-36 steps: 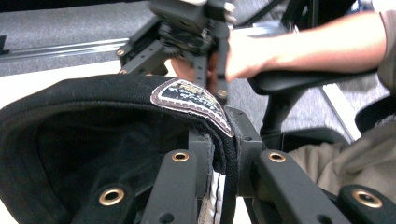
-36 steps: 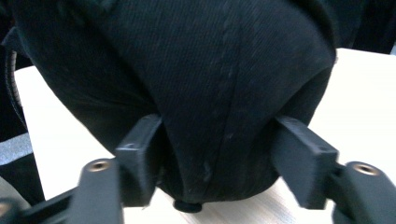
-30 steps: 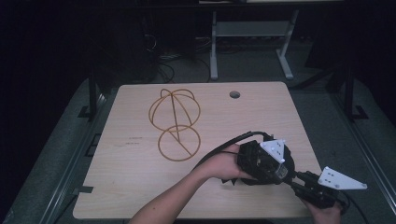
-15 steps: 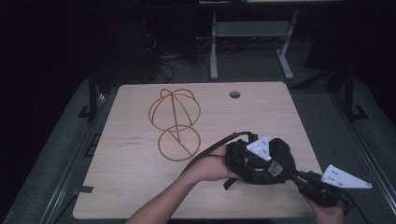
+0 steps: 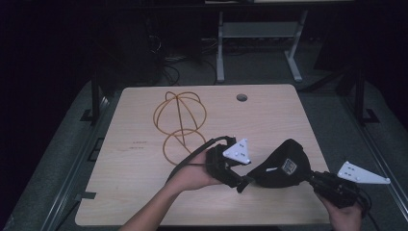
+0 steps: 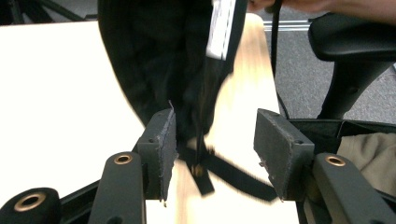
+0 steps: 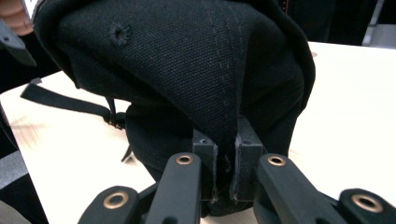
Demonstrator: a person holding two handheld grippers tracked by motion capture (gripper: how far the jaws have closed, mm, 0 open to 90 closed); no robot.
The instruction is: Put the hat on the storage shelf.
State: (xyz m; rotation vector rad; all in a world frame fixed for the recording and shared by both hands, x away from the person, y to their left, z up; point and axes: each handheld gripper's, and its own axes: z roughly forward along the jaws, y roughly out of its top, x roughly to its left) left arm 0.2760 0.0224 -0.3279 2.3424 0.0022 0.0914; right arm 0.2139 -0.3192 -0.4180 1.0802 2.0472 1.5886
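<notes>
A black cap [image 5: 284, 168] hangs just above the table's front right part. My right gripper [image 5: 312, 179] is shut on the cap's fabric; in the right gripper view both pads pinch a seam of the cap [image 7: 187, 60] at my right gripper [image 7: 226, 154]. My left gripper [image 5: 243, 183] sits just left of the cap and is open. In the left gripper view the cap [image 6: 154, 60] and its white label [image 6: 222, 28] hang ahead of my left gripper [image 6: 215, 135], and the black strap [image 6: 224, 172] trails on the table between the jaws, untouched.
A gold wire stand [image 5: 180, 120], a ball frame over a ring base, rests on the wooden table [image 5: 125, 192] behind my left hand. A round hole [image 5: 241, 97] is near the table's back edge. A black chair [image 6: 345, 46] stands beside the table.
My left gripper has drawn back to the left, away from the cap, which now shows in full. The right gripper has kept its hold and stayed about where it was.
</notes>
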